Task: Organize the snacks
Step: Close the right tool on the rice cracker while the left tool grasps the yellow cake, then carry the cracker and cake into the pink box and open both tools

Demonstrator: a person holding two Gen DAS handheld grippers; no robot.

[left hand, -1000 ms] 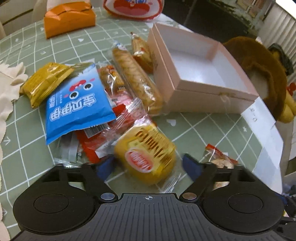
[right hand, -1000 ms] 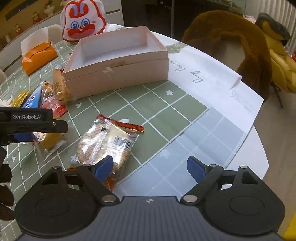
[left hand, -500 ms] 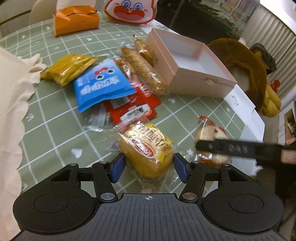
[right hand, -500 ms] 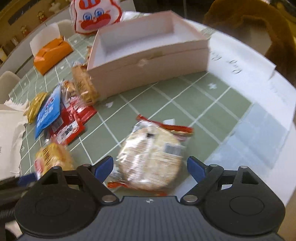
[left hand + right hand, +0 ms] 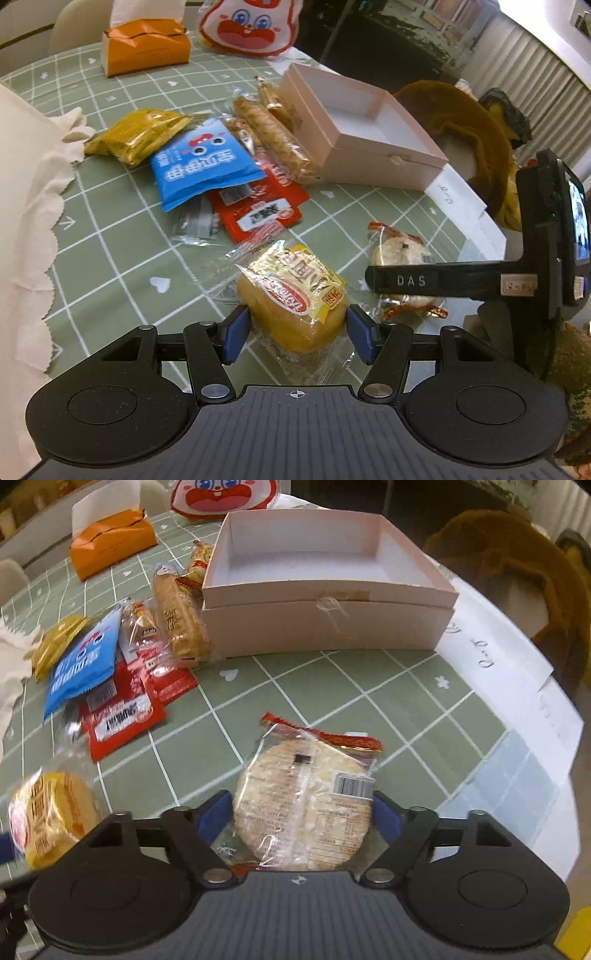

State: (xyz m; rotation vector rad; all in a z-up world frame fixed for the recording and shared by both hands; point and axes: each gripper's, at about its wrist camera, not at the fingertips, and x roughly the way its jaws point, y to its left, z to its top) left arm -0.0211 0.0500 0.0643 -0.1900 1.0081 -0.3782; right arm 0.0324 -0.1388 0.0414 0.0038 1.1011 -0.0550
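Observation:
My left gripper [image 5: 295, 334] is shut on a yellow cake in clear wrap [image 5: 293, 299], lifted off the table; the cake also shows in the right wrist view [image 5: 51, 814]. My right gripper [image 5: 303, 821] is shut on a round rice cracker pack [image 5: 304, 801], which also shows in the left wrist view [image 5: 400, 251] behind the right gripper's finger. An empty pink box [image 5: 321, 587] stands open at the back; it also shows in the left wrist view [image 5: 362, 129]. Left of it lie a blue packet [image 5: 201, 166], red packets [image 5: 258, 210], long biscuit packs [image 5: 273, 140] and a gold packet [image 5: 136, 134].
An orange tissue box [image 5: 144, 46] and a rabbit-face bag [image 5: 251, 26] sit at the table's far side. A white cloth [image 5: 26, 206] covers the left edge. A brown furry chair [image 5: 517, 572] stands beyond the table's right edge, where white paper [image 5: 498, 657] lies.
Both grippers closed: the left on the yellow cake, which it raised, and the right moved forward over the rice cracker pack and shut on it.

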